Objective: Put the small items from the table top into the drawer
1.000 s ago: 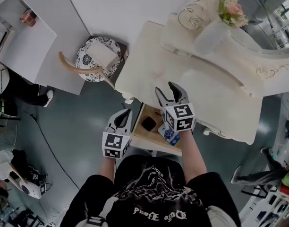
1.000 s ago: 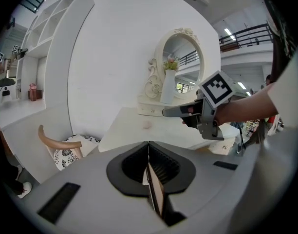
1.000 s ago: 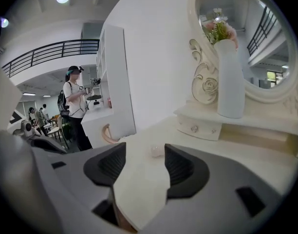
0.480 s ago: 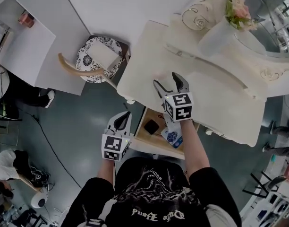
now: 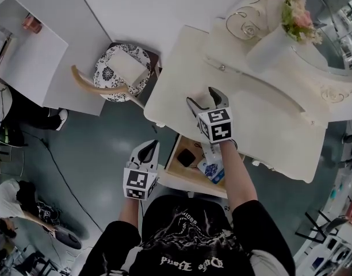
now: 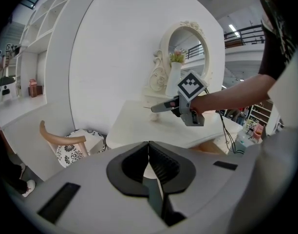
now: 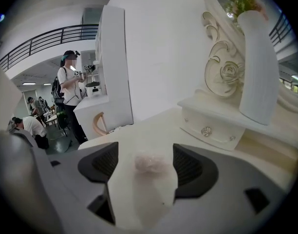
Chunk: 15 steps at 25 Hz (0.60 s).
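Pinkish and crinkled like a scrap of wrapping, the small lump point(image 7: 150, 163) sits on the pale table top point(image 5: 268, 119), near its front edge and toward the left corner. My right gripper point(image 5: 202, 95) is at it, jaws spread wide, one pad on each side of the lump and neither touching it. It lies dead ahead of my fingers and just below them. It looks slightly wider than deep, its longer side running from pad to pad, though the blur makes that uncertain.

My left gripper point(image 5: 148, 148) hangs off the table's front edge beside the open drawer point(image 5: 175, 160), jaws pressed together on nothing. It is well apart from the lump, so the right is plainly the nearer one for this pick.

A black item point(image 5: 186, 157) and a blue-printed one point(image 5: 213, 168) already lie in the drawer, which sits directly behind and under my right wrist. I judge that a short drop and a squeeze come next.
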### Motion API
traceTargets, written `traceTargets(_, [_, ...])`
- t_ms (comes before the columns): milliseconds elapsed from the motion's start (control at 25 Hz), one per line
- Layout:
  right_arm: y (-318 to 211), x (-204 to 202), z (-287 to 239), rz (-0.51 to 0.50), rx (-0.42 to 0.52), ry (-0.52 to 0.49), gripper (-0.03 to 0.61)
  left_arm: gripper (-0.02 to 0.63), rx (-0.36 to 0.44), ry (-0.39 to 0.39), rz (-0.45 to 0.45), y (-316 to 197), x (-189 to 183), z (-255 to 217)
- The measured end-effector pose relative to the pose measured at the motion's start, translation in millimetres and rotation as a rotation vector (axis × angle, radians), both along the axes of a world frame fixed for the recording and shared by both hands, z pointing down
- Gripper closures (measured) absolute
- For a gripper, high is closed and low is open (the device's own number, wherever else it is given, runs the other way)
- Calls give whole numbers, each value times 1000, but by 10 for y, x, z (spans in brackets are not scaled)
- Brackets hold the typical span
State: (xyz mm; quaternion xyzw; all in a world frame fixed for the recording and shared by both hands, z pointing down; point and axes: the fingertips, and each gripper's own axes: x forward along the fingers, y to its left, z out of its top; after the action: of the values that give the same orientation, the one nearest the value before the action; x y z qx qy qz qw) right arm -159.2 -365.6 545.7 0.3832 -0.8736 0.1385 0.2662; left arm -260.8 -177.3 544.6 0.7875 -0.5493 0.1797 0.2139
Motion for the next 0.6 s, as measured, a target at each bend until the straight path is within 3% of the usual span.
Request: traceTargets(600, [-135,19,306,19,-114,72,242,598,-6,-3,-18,22,-50,35])
